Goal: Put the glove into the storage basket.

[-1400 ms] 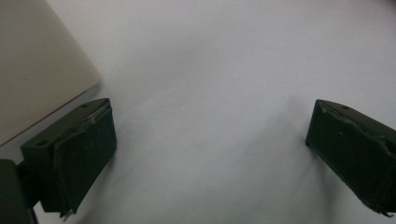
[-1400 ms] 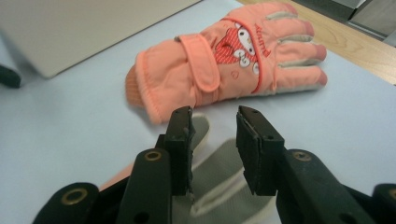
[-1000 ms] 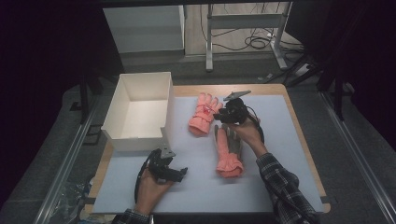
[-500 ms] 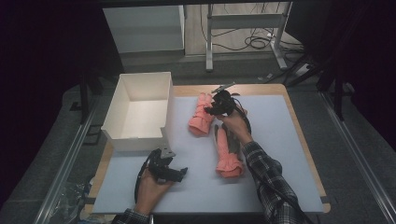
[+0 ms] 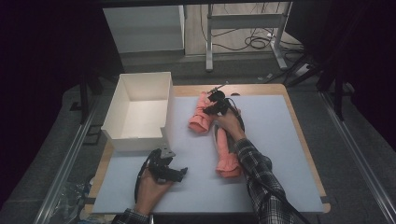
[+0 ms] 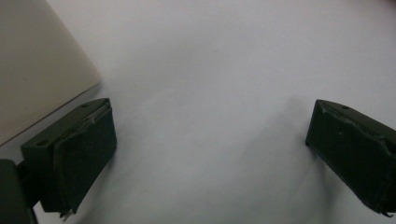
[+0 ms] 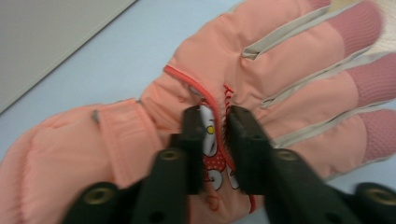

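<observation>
White mat [image 5: 280,140]: right gripper [image 7: 217,135] pinching far glove [image 7: 243,93], likely to lift; left gripper [image 6: 205,154] spread, idle near box [image 5: 140,112]

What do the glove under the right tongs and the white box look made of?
Glove: looks like padded synthetic fabric with a matte peach shell, puffy seams, beige trim strips, ribbed knit-like fingertips and a printed cartoon patch. The right tongs are pinching that patch.
Box: probably cardboard or thin board, with a flat, matte, off-white surface and thin straight walls. Can't say for sure.
</observation>
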Demonstrator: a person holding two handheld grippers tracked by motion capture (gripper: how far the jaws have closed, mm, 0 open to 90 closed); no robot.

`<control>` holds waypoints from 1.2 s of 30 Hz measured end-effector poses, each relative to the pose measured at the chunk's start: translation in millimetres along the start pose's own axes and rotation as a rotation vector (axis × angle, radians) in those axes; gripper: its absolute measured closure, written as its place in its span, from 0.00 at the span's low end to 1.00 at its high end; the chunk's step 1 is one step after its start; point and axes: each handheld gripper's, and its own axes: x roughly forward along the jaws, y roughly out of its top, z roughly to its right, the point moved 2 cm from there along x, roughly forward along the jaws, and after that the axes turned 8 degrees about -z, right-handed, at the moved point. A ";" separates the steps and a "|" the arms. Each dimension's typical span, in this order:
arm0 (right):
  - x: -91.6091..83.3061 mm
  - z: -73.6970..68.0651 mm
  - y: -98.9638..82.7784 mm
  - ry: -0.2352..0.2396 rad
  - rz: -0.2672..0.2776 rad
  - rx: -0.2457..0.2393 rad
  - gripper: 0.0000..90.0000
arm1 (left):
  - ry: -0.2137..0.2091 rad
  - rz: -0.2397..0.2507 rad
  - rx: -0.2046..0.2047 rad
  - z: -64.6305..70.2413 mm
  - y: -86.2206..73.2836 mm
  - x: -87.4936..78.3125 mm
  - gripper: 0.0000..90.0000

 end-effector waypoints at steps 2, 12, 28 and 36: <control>-1.3 -0.8 -0.2 0.003 0.000 -0.005 0.93 | 0.000 0.000 0.000 0.0 0.0 0.0 0.02; -19.2 -9.2 3.5 -0.003 0.015 -0.012 0.96 | 0.000 -0.001 0.000 0.0 0.0 -0.1 0.02; -73.5 -40.7 7.4 0.106 0.062 -0.130 0.96 | 0.002 -0.002 0.002 -0.1 -0.1 -0.1 0.02; -109.6 -54.6 -7.3 0.146 0.057 -0.203 0.96 | 0.001 -0.002 0.003 -0.2 -0.1 -0.1 0.02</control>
